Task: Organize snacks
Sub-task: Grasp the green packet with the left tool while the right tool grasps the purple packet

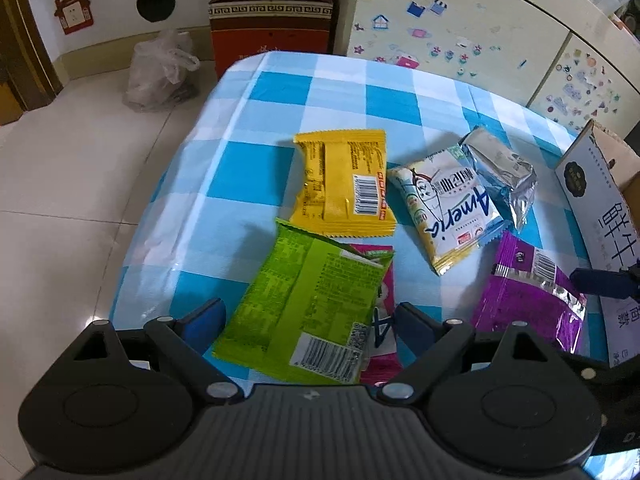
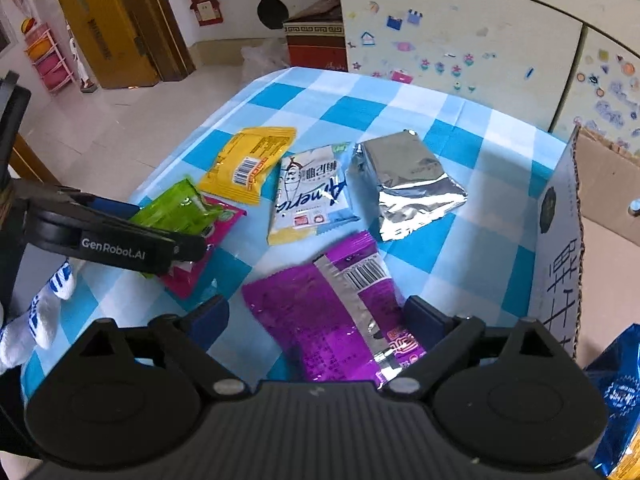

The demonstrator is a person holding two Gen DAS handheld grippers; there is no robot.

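Note:
Several snack packets lie on a blue-and-white checked tablecloth (image 1: 280, 92). My left gripper (image 1: 310, 318) is open, its fingers on either side of a green packet (image 1: 304, 304) that lies over a pink packet (image 1: 384, 344). My right gripper (image 2: 316, 320) is open around a purple packet (image 2: 332, 320), which also shows in the left wrist view (image 1: 528, 292). Beyond lie a yellow packet (image 1: 344, 184), a white "America" packet (image 1: 448, 208) and a silver foil packet (image 2: 404, 184). The left gripper shows in the right wrist view (image 2: 176, 240) over the green packet (image 2: 176, 212).
An open cardboard box (image 2: 560, 240) with a printed white side stands at the table's right edge; a blue bag (image 2: 616, 392) lies in front of it. A sticker-covered cabinet (image 1: 460, 20) stands behind the table. A brown carton (image 1: 272, 12) and a plastic bag (image 1: 160, 72) are on the floor.

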